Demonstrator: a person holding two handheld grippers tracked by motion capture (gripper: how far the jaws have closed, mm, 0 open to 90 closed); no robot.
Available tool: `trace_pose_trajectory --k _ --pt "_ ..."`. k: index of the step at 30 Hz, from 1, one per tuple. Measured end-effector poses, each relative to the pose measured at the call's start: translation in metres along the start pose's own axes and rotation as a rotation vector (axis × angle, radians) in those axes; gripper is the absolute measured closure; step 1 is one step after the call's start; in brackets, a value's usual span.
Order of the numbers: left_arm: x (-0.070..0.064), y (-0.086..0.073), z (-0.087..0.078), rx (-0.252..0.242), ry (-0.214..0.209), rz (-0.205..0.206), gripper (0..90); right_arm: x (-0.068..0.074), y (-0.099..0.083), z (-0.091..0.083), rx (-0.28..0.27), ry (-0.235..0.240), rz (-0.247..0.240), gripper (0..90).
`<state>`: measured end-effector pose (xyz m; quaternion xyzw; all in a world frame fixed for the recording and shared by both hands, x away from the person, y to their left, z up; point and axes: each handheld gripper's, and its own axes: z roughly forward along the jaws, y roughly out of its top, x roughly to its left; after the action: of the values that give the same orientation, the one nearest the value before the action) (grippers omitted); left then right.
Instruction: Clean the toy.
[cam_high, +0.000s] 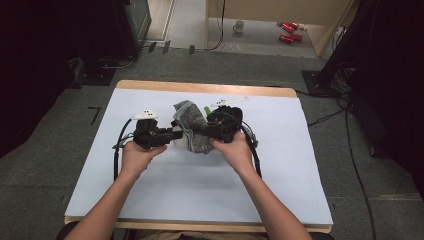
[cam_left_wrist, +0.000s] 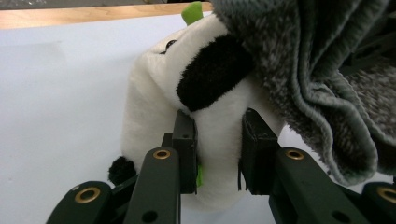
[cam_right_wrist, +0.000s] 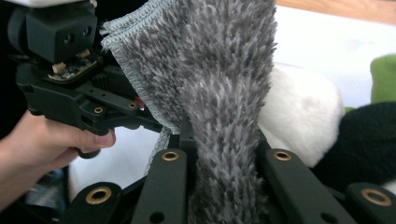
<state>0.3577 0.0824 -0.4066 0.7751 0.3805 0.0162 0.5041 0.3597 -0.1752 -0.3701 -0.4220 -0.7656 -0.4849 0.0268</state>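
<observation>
Near the middle of the bench (cam_high: 150, 200), toward its far edge, the left tool (cam_left_wrist: 218, 140) pinches the white plush toy (cam_left_wrist: 159, 102) while the right tool (cam_right_wrist: 219, 154) is pressed onto the grey cloth (cam_right_wrist: 215, 70). The cloth drapes over the toy's right side — seemingly mid-wipe — its long fold running away from the right tool. Both hands are level, tools pointing inward at each other.

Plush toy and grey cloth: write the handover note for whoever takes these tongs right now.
Left tongs: shut on the plush toy, pinching its white body.
Right tongs: shut on the grey cloth, a fold of it bunched between the jaws.
Where: both are held together above the middle of the white table; the cloth drapes against the toy.
Done: both things gripped.
Left: probably wiping or wrapping the toy; keep both grips.
</observation>
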Motion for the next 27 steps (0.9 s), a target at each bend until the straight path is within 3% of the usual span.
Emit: trace_pose_trajectory --k 5,8,11,20,27 --pt "0.007 -0.001 0.0 0.004 -0.003 -0.031 71.4 -0.013 -0.002 -0.008 0.007 -0.046 -0.003 77.2" --pt "0.011 -0.002 -0.001 0.006 -0.008 -0.043 71.4 -0.025 -0.004 -0.015 0.017 -0.085 0.032 77.2" --pt "0.011 -0.001 0.0 0.001 -0.012 -0.043 71.3 -0.036 -0.006 -0.02 0.008 -0.068 0.071 77.4" --pt "0.016 -0.001 0.0 -0.001 -0.024 -0.073 71.3 -0.054 -0.005 -0.041 -0.012 -0.076 0.109 77.4" --pt "0.021 -0.002 0.001 0.0 -0.018 -0.088 71.3 -0.073 -0.008 -0.06 -0.044 -0.105 0.158 77.4"
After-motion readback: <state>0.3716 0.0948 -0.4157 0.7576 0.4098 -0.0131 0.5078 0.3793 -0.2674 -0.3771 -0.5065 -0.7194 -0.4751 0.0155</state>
